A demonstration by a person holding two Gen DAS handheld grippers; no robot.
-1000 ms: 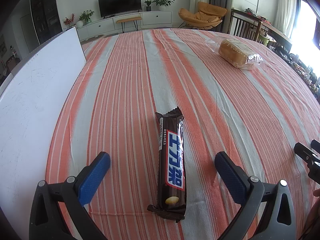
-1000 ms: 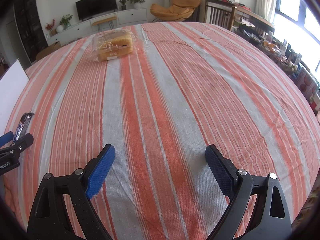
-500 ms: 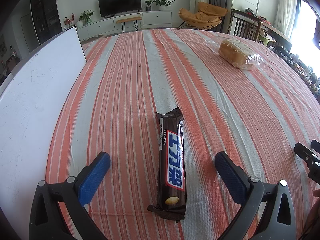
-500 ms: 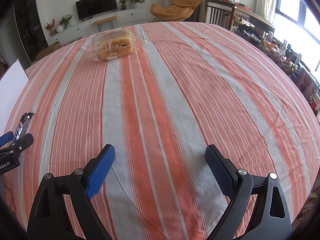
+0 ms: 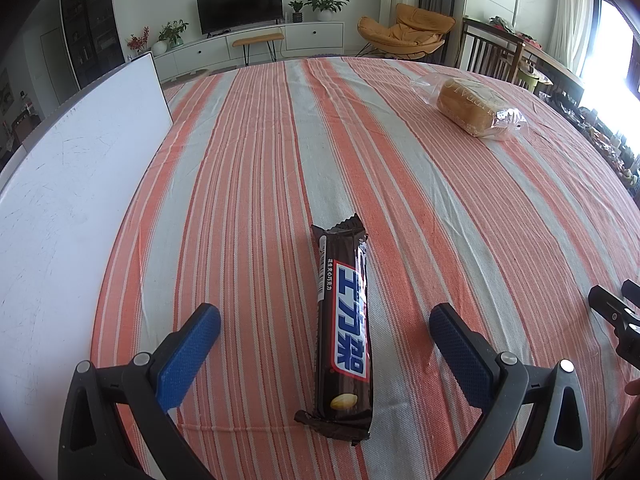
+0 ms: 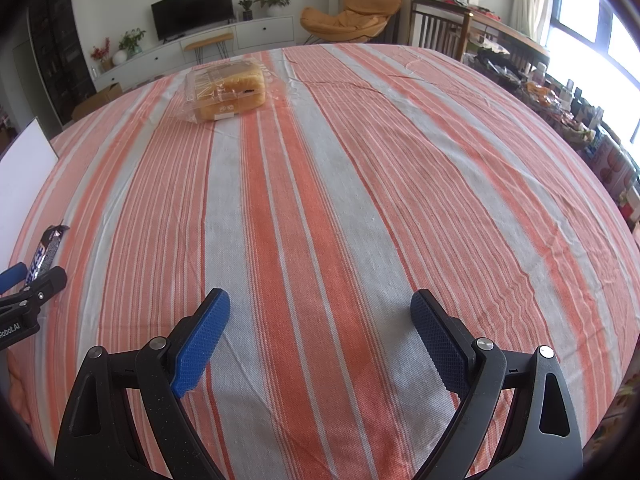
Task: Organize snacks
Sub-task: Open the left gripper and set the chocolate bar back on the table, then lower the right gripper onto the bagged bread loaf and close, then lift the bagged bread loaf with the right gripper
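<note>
A brown chocolate bar (image 5: 345, 324) with a blue and red label lies lengthwise on the striped cloth, between the blue pads of my left gripper (image 5: 322, 326). The jaws stand wide open and touch nothing. A bagged loaf of bread (image 5: 474, 107) rests far ahead to the right. In the right wrist view my right gripper (image 6: 320, 312) is open over bare cloth, with the bread (image 6: 226, 92) far ahead to the left. The chocolate bar (image 6: 46, 254) and the left gripper's black finger (image 6: 38, 288) show at that view's left edge.
A white board (image 5: 64, 200) covers the table's left side beside the orange-and-grey striped cloth (image 6: 360, 180). Beyond the table are a TV stand, plants, an orange chair and wooden chairs. The right gripper's tip (image 5: 614, 308) shows at the left wrist view's right edge.
</note>
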